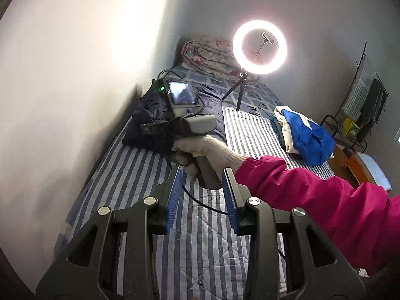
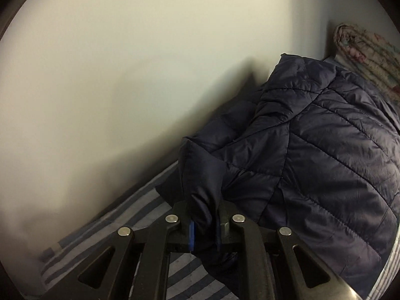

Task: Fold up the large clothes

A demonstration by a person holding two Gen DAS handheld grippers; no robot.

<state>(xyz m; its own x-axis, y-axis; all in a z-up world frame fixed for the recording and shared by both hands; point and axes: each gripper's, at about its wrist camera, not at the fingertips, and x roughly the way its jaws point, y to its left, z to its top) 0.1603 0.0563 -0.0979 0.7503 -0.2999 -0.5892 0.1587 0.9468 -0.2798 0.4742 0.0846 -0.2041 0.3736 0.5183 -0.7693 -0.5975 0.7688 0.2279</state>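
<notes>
A navy quilted jacket (image 2: 325, 150) lies bunched on the striped bed cover (image 2: 140, 205) against the wall. My right gripper (image 2: 203, 211) is down at the jacket's near edge, and a fold of navy fabric stands up between its blue pads and fills the gap. In the left wrist view the jacket (image 1: 212, 105) lies beyond a gloved hand (image 1: 207, 150) and pink sleeve (image 1: 312, 200) that hold the right gripper's handle. Its fingers are hidden there. My left gripper (image 1: 202, 197) hangs open above the bed cover (image 1: 200, 245), with nothing between its pads.
A lit ring light (image 1: 260, 47) on a tripod stands at the far end of the bed, beside a rolled floral blanket (image 1: 207, 55). A blue and white heap of clothes (image 1: 305, 135) lies at the bed's right edge. A wire rack (image 1: 362, 105) stands beyond it. The wall (image 1: 62, 75) runs along the left.
</notes>
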